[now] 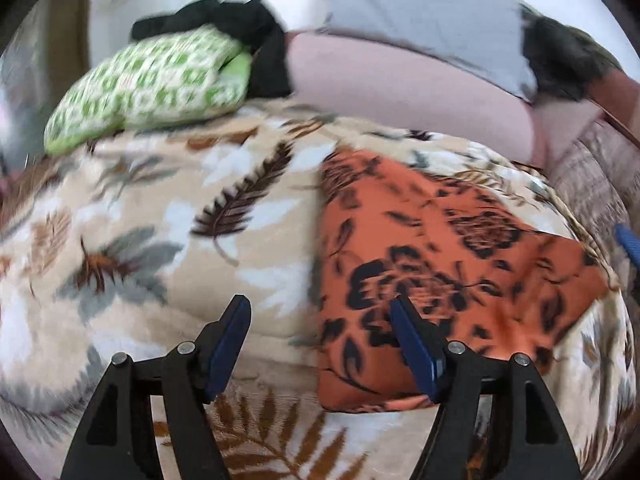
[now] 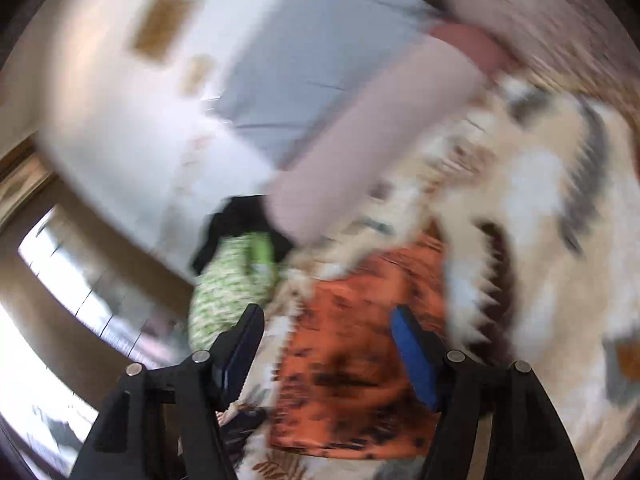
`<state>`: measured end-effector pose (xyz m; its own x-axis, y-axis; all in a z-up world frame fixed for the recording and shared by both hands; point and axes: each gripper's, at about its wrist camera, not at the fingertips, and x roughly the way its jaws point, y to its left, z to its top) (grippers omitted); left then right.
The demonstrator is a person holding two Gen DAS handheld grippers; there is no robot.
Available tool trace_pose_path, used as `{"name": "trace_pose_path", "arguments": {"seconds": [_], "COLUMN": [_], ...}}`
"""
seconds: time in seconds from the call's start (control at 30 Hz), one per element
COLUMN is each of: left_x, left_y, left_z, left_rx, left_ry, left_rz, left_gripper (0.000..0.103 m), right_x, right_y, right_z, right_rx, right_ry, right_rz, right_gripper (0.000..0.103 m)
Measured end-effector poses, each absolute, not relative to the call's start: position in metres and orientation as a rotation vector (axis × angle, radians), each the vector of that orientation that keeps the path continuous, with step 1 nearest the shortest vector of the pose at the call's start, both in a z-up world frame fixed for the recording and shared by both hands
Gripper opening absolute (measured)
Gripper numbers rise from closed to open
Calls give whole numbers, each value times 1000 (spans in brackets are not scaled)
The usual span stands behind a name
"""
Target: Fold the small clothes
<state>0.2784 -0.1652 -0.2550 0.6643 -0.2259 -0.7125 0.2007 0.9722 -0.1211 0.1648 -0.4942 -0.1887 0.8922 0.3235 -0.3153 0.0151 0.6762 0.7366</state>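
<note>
An orange cloth with black flowers lies folded flat on a beige leaf-print blanket. My left gripper hovers over the cloth's left edge, open, with nothing pinched; its right finger is over the cloth. In the right wrist view, which is blurred, my right gripper is open above the same orange cloth and holds nothing. A blue fingertip of the right gripper shows at the far right edge of the left wrist view.
A green-and-white patterned cloth lies bundled at the blanket's far left, with black clothes behind it. A person in grey sits at the far side, a bare leg along the blanket's far edge. A window is at left.
</note>
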Motion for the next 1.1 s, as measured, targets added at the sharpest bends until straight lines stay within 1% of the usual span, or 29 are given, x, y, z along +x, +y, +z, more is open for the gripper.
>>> {"name": "trace_pose_path", "arguments": {"seconds": [0.03,0.1,0.17,0.23,0.33,0.37,0.43,0.47,0.5,0.57,0.63,0.73,0.8,0.93,1.0,1.1], "left_x": [279,278,275,273,279,281,283,283,282,281,279,278,281,287,289,292], "left_y": [-165,-164,-169,-173,-174,-174,-174,-173,-172,-171,-168,-168,-166,-162,-162,-164], "left_z": [-258,-260,-259,-261,-267,-270,-276,-277,-276,-272,-266,-265,-265,-271,-275,-279], "left_rx": [-46,-49,11,44,34,36,25,18,21,24,22,53,37,3,-8,-7], "left_ry": [820,823,801,810,863,887,921,931,931,918,880,865,872,927,944,952], "left_rz": [-237,-234,-230,-241,-296,-318,-346,-358,-367,-381,-384,-394,-409,-440,-453,-474], "left_gripper": [73,73,73,73,73,74,74,74,74,74,74,74,74,74,74,76], "right_x": [165,170,184,195,206,208,206,203,201,195,196,191,201,252,284,334], "right_y": [-488,-470,-451,-435,-420,-421,-431,-438,-445,-453,-451,-449,-444,-441,-445,-450], "right_z": [-186,-187,-199,-213,-234,-242,-265,-278,-287,-296,-291,-262,-241,-224,-230,-258], "right_rx": [813,801,792,769,647,637,640,667,700,769,752,732,705,665,665,668], "right_ry": [438,455,526,594,757,802,920,955,964,955,952,883,829,824,889,1041], "right_rz": [221,279,324,313,181,128,18,-7,-12,11,10,17,34,-18,-59,-134], "right_gripper": [67,57,49,49,43,39,20,7,3,3,3,8,7,7,7,8]}}
